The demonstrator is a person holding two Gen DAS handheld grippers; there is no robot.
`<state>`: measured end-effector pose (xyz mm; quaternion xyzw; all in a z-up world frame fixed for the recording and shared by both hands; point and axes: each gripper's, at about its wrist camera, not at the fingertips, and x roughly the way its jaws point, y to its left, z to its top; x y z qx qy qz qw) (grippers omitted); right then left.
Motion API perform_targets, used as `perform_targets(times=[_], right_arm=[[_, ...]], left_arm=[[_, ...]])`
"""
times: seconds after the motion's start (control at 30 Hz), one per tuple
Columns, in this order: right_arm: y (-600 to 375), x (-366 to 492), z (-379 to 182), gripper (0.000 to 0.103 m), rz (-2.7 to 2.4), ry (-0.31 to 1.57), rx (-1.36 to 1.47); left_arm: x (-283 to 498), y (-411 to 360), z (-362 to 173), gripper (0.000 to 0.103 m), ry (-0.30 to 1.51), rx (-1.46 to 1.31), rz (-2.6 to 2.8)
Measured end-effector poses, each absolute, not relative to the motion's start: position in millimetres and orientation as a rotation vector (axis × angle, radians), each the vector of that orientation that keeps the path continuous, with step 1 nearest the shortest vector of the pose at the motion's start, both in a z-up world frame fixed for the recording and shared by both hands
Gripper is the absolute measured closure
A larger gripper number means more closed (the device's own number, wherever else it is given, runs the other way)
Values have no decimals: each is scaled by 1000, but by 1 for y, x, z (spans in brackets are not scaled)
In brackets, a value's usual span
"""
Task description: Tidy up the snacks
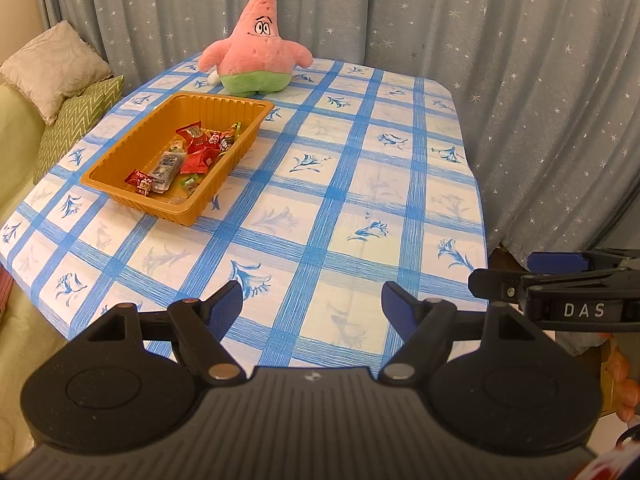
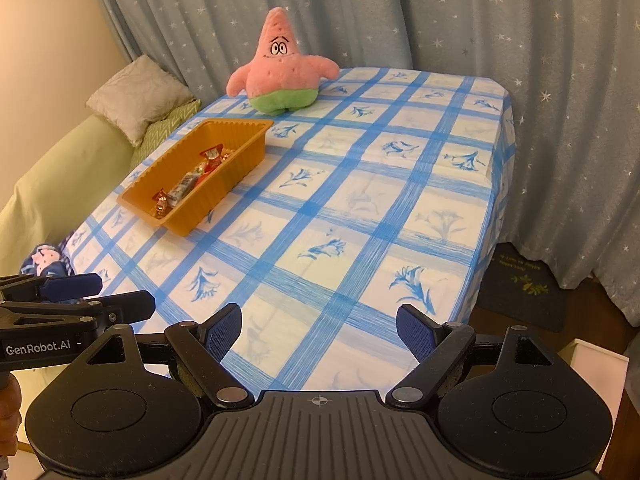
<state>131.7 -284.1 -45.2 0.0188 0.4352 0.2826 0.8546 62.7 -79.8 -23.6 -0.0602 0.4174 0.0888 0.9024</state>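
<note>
Showing a late stage: snacks (image 1: pixel 188 156) lie in the orange tray (image 1: pixel 120 152) before the plush star (image 1: pixel 256 48); none visible outside it. Left gripper (image 1: pixel 312 300) and right gripper (image 2: pixel 318 330) gape empty, well short of the tray.

An orange tray (image 1: pixel 120 172) sits on the table's left side. Wrapped snacks (image 1: pixel 192 152), mostly red, lie loose inside it.

The left gripper (image 1: pixel 312 304) is matte black with ribbed housing, two round discs, silver pivot pins and blue textured pads (image 1: pixel 228 308). The right gripper (image 2: pixel 320 330) looks alike; its side reads "DAS", the left's "GenRobot.AI".
</note>
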Motion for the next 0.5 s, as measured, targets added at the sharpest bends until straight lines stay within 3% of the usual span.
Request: perform_targets(times=[0.5], right_arm=[[-283,132,-45,19,595,916,40]], left_arm=[[63,-78,-24,28,863,-125,184]])
